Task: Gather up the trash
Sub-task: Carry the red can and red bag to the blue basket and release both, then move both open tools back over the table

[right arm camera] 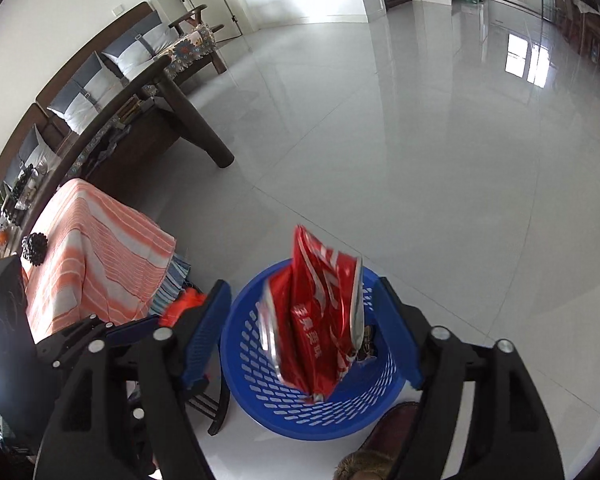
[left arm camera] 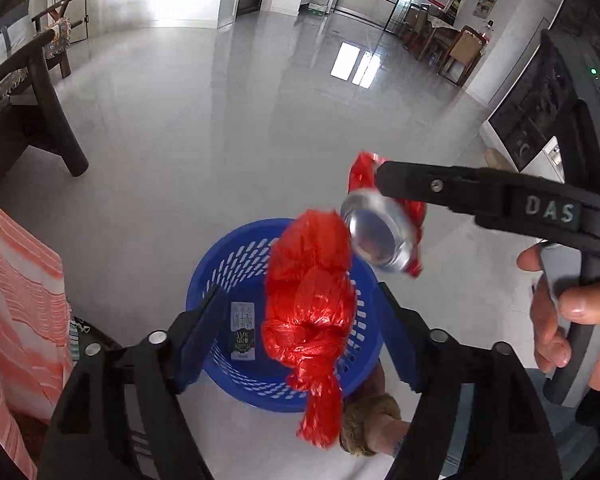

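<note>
A blue slotted basket [left arm camera: 236,268] [right arm camera: 260,364] stands on the floor right below both grippers. My left gripper [left arm camera: 298,290] is open. A knotted red plastic bag [left arm camera: 312,312] is in the air between its blue pads, touching neither, over the basket's mouth. My right gripper [right arm camera: 302,283] is open too. A crushed red drink can [right arm camera: 320,320] [left arm camera: 384,228] hangs blurred between its pads with a gap on each side. In the left wrist view the right gripper's black finger [left arm camera: 420,186] reaches in from the right beside the can. A small white-and-dark packet [left arm camera: 242,332] lies inside the basket.
A low piece of furniture under an orange-striped cloth [right arm camera: 100,264] [left arm camera: 20,300] stands left of the basket. Behind it are a dark wooden table leg [right arm camera: 204,136] and a sofa. A furry slipper [left arm camera: 370,420] touches the basket's near side. A hand [left arm camera: 560,320] holds the right gripper's handle.
</note>
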The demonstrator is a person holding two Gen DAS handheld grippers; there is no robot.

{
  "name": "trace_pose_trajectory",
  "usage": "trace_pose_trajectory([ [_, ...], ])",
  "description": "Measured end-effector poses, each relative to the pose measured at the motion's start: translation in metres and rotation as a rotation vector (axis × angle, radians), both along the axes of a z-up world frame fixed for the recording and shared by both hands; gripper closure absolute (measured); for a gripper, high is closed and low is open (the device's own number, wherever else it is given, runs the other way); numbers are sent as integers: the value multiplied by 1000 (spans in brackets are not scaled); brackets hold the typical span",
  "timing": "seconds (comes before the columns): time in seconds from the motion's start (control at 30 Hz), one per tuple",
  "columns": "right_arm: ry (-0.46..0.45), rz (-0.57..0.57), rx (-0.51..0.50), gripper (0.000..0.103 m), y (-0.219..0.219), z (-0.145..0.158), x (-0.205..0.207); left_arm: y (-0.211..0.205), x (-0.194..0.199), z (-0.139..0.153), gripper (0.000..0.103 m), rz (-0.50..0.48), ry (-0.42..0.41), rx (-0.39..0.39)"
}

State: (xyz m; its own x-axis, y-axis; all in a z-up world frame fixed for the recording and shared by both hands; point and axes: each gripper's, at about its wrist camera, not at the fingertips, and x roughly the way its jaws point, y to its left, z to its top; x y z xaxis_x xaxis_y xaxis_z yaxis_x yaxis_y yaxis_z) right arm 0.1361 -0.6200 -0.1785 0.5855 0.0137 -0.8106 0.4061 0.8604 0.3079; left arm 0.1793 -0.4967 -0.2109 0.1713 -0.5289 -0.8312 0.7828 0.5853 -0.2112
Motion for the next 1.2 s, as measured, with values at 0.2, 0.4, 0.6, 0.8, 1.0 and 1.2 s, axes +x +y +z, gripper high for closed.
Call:
trace_pose_trajectory([
  [0.2,-117,-44,-80,17,-1,35,-17,36,-18,35,5,43,-133,-83],
  [0.4,-310,-37,-170,5,37,74,-39,100,-61,93,5,131,-252,-93],
  [0.6,-418,48,-247,5,104,97,-43,175,-83,119,5,238,-301,-59],
  [0.8,-425,173,-219,5,197,90,-35,260,-88,132,5,395,-368,3],
  [1.0,-369,341,-224,5,289,71,-18,349,-73,112,5,549,-332,72],
  [1.2,-286,413,-255,5,356,56,1,420,-53,85,5,650,-287,157],
])
